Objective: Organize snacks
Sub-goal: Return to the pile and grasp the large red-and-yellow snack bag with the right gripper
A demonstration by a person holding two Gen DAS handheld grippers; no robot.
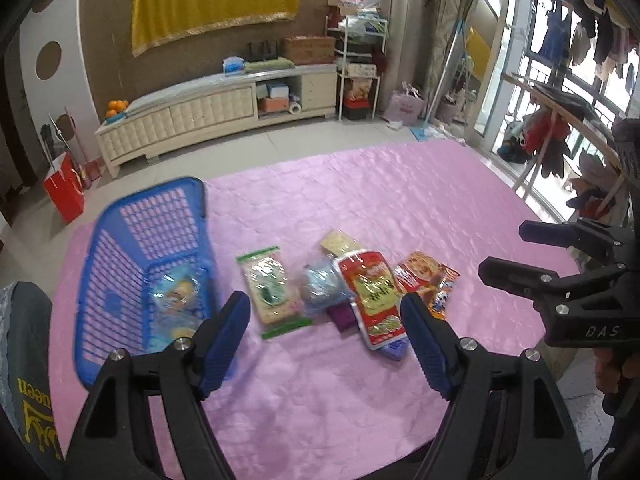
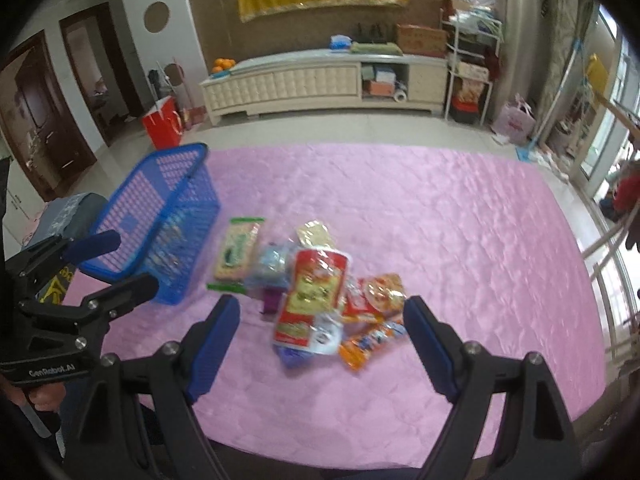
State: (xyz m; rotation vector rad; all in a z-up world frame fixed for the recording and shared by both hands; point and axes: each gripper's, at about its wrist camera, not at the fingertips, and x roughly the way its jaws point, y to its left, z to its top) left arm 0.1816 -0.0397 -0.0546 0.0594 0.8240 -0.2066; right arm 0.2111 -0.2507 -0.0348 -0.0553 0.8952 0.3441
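Note:
A blue plastic basket (image 1: pixel 120 280) stands at the left of the pink table cover (image 1: pixel 360 200) with one or two clear snack packs (image 1: pixel 176 296) inside. A pile of snack packs lies to its right: a green-edged cracker pack (image 1: pixel 268 288), a pale blue pack (image 1: pixel 320 284), a large red pack (image 1: pixel 372 296) and an orange pack (image 1: pixel 424 276). My left gripper (image 1: pixel 324 344) is open and empty, above the cover in front of the pile. My right gripper (image 2: pixel 320 340) is open and empty, just in front of the red pack (image 2: pixel 316 292). The basket (image 2: pixel 160 220) also shows in the right wrist view.
A cream TV cabinet (image 1: pixel 216 112) stands against the far wall, with a red bag (image 1: pixel 64 192) on the floor at its left. A metal shelf rack (image 1: pixel 360 64) and a clothes rack (image 1: pixel 560 120) stand at the right. A grey cushion (image 1: pixel 24 360) sits at the table's left.

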